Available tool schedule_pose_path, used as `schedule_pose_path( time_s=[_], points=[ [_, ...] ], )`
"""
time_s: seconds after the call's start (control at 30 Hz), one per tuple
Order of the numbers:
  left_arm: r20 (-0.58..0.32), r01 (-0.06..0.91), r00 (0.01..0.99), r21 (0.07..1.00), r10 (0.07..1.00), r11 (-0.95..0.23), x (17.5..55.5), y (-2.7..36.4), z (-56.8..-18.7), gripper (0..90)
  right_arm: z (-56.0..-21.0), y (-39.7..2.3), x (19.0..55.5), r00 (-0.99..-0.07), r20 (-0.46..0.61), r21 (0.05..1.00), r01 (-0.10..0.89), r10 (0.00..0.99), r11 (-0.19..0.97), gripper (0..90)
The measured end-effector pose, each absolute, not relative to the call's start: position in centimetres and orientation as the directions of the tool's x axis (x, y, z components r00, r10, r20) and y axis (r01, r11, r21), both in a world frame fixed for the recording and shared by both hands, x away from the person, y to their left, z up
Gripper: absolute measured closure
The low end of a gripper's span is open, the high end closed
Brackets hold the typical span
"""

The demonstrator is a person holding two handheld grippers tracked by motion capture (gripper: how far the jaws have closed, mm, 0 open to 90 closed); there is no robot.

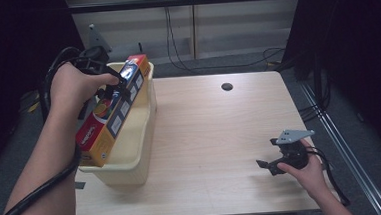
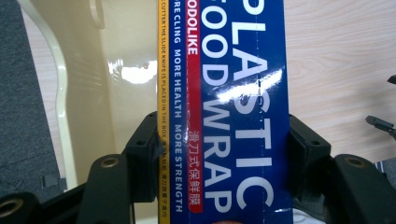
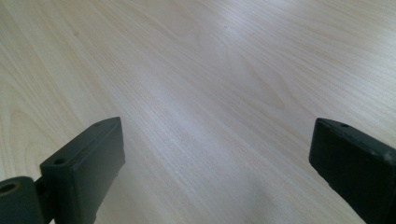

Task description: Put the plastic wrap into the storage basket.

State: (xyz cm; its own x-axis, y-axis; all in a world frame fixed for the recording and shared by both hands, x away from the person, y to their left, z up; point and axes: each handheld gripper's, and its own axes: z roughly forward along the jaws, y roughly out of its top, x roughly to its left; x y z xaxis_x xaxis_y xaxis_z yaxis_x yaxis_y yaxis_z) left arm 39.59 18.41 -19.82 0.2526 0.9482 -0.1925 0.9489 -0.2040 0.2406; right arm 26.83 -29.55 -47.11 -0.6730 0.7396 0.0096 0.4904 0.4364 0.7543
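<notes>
Nearest you, at the table's right front, your right hand rests on the light wood top holding the right gripper. In the right gripper view its two black jaws stand wide apart with bare wood grain between them; they grip nothing. A grey three-cornered plate sits on top of this gripper.

Farther in, at the table's left edge, stands a pale yellow plastic tub, long side running away from you.

Over that tub, your left hand holds the left gripper. In the left gripper view its jaws are closed against both long sides of a plastic food wrap box, blue face with white lettering, a red stripe and a yellow edge. From the high view the box lies tilted along the tub, near end low at the tub's front left rim, far end raised above the back rim. Whether the near end touches the rim, you cannot tell.

Farthest off, a small dark round hole sits in the tabletop near the back edge.
</notes>
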Motion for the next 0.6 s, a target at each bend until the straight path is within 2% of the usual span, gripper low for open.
schedule_pose_path(
  time_s=[0.6],
  points=[
    [-0.177, 0.957, 0.216, 0.232, 0.960, -0.173, 39.4, 19.5, -21.0, 40.6, -47.0, -29.4, 26.9, -0.674, 0.006, 0.754, 0.488, 0.739, 0.440, 3.4]
  ],
)
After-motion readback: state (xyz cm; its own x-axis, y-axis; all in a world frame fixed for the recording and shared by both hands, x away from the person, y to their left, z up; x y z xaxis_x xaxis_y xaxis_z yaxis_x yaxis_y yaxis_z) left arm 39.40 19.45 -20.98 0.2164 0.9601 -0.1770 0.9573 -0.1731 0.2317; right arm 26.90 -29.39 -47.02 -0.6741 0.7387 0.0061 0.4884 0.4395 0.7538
